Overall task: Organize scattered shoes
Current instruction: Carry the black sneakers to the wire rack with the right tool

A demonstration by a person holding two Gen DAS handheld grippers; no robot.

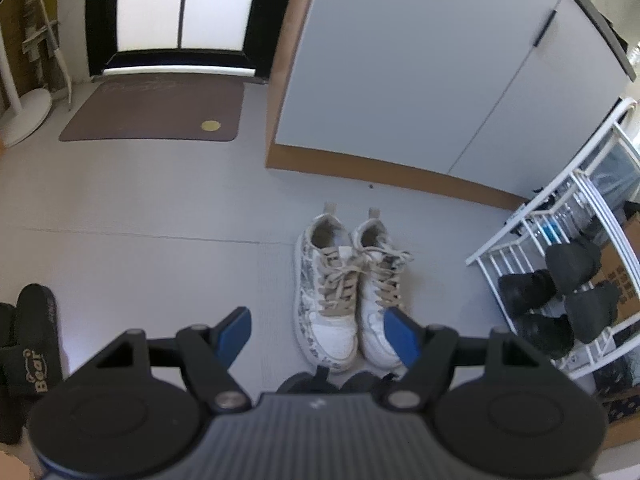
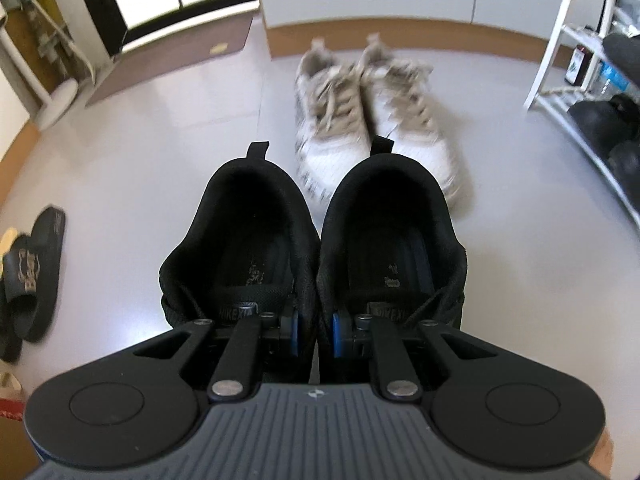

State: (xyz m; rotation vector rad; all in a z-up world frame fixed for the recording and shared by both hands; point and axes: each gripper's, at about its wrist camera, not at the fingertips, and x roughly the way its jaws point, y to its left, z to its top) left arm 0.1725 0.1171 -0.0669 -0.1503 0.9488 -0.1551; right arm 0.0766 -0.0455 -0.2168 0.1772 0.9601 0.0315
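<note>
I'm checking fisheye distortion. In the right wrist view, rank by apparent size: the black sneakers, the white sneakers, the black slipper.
1. black sneakers, though nearness to the camera inflates them
2. white sneakers
3. black slipper

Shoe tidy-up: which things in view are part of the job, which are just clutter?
Job:
- black sneakers, inner sides pinched together in right gripper
- white sneakers, paired on floor
- black slides, loose on floor
- shoe rack
- left gripper, open, empty

Clutter:
- doormat
- cabinet
- fan base
</note>
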